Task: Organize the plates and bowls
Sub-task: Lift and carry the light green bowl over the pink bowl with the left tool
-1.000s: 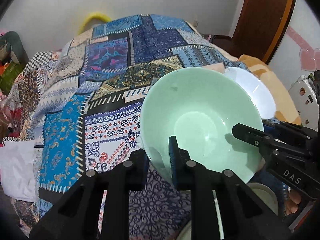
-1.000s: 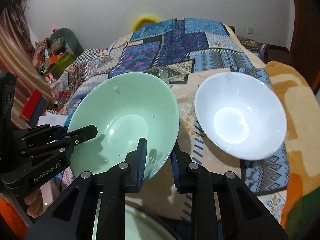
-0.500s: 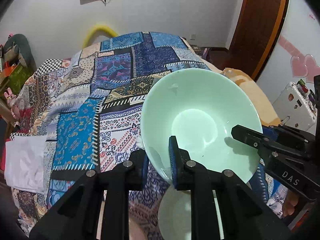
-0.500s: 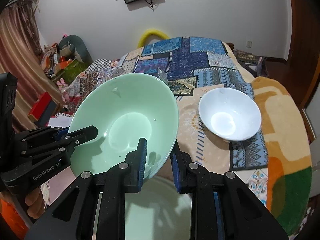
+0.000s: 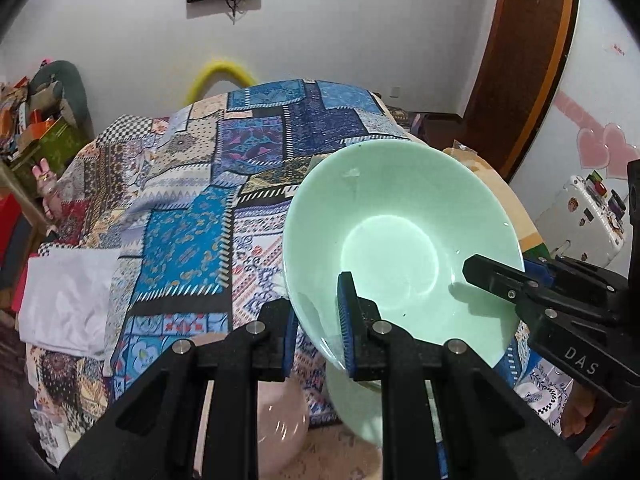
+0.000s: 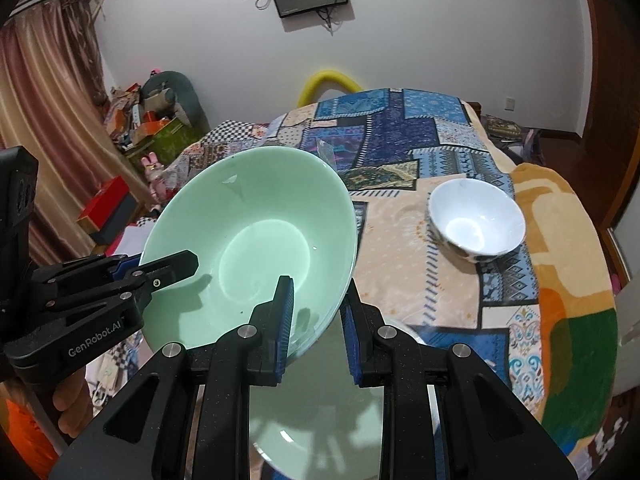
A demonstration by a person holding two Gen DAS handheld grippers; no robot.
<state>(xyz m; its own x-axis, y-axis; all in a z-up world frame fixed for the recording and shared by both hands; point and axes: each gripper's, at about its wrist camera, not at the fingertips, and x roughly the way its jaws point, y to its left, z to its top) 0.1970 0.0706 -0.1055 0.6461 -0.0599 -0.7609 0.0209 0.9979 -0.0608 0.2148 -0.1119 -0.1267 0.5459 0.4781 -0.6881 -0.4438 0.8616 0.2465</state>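
A pale green bowl (image 5: pixel 400 236) hangs in the air above the patchwork bed, held by both grippers. My left gripper (image 5: pixel 316 324) is shut on its near rim, and my right gripper (image 6: pixel 316 320) is shut on the opposite rim; the bowl also shows in the right wrist view (image 6: pixel 252 240). Each gripper shows in the other's view, the right one (image 5: pixel 500 280) and the left one (image 6: pixel 168 268). Below the bowl lies a second green dish (image 6: pixel 320 412), also seen in the left wrist view (image 5: pixel 360 404). A white bowl (image 6: pixel 476 220) sits on the bed to the right.
A pinkish dish (image 5: pixel 280 424) lies below my left gripper. The patchwork bedspread (image 5: pixel 192 232) covers the bed. A white cloth (image 5: pixel 68 296) lies at the bed's left edge. Clutter and boxes (image 6: pixel 148 124) stand by the left wall, a wooden door (image 5: pixel 520 60) at the right.
Both grippers have risen with the green bowl. The bed and white bowl look farther away, and the dishes beneath the bowl have come into view.
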